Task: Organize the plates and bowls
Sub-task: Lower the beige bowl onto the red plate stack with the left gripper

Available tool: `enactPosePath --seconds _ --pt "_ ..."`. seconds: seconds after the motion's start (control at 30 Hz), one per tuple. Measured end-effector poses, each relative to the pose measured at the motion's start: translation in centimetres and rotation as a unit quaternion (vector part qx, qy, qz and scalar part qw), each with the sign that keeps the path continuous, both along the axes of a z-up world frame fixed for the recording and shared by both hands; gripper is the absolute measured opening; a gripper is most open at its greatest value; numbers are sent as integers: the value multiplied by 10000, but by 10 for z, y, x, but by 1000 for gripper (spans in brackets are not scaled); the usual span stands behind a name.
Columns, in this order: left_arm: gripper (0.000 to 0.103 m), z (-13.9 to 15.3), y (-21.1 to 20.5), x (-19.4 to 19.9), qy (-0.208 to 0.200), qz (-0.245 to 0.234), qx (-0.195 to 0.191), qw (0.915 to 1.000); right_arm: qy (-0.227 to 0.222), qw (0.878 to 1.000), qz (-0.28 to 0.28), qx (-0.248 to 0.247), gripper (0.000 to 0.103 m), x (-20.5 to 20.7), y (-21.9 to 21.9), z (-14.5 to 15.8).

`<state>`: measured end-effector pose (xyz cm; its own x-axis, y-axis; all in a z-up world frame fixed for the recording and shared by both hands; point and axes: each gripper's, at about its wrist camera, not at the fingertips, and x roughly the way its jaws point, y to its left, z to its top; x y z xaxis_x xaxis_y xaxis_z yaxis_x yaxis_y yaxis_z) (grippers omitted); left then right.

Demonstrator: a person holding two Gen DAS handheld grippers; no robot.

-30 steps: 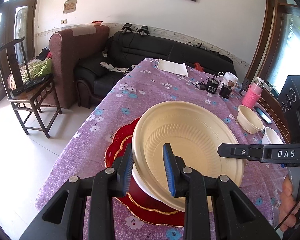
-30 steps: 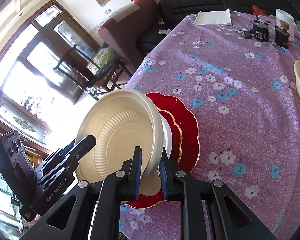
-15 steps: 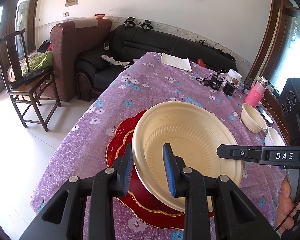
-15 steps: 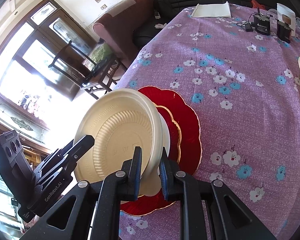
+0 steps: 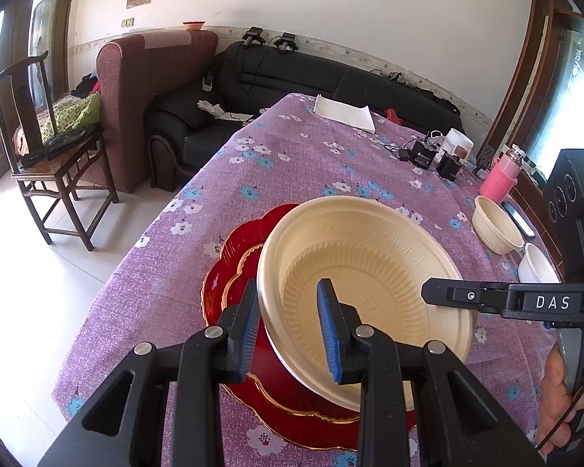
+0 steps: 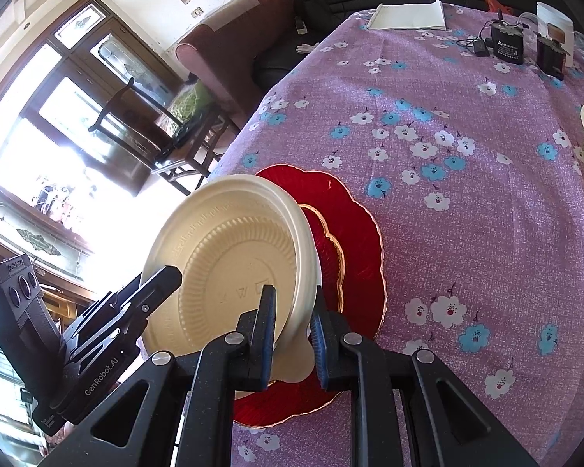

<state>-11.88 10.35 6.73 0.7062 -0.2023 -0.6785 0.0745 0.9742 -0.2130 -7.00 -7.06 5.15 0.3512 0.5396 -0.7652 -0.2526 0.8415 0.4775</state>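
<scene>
Fingers [image 5: 249, 323] of the left gripper [image 5: 288, 327] straddle the near rim of the cream plate [image 5: 366, 272], nearly closed on it; the right gripper [image 6: 292, 330] pinches the opposite rim, so both carry it. It hangs tilted at lower centre of both views, over 2 nested red plates [image 5: 229, 264] on the desk [image 5: 292, 163]. It looks like thin, light, bendy plastic, best held at the rim from both sides. Both grippers slant steeply downward.

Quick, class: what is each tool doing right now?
Left tool: shut on the cream plate rim.
Right tool: shut on the same plate's opposite rim.
</scene>
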Motion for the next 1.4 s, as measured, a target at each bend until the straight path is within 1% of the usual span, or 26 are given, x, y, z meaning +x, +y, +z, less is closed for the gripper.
enactPosePath --seconds 0.5,0.53,0.73,0.97,1.03,1.4 --pt "27 -1 -1 0 12 16 2 10000 -40 10000 20 -46 23 0 2 0" --pt "30 -1 -1 -1 13 22 6 10000 -50 10000 27 -51 24 -1 3 1" --pt "36 0 -4 -3 -22 -3 12 10000 -73 10000 49 -33 25 -2 3 2" --pt "41 4 -8 -7 -89 -26 50 9999 -133 9999 62 37 25 -5 0 6" --pt "45 6 -9 -9 -133 -2 83 9999 -149 9999 57 48 25 -6 -2 7" --pt "49 11 -10 -13 -227 81 188 9995 -159 9998 12 133 26 -12 -10 9"
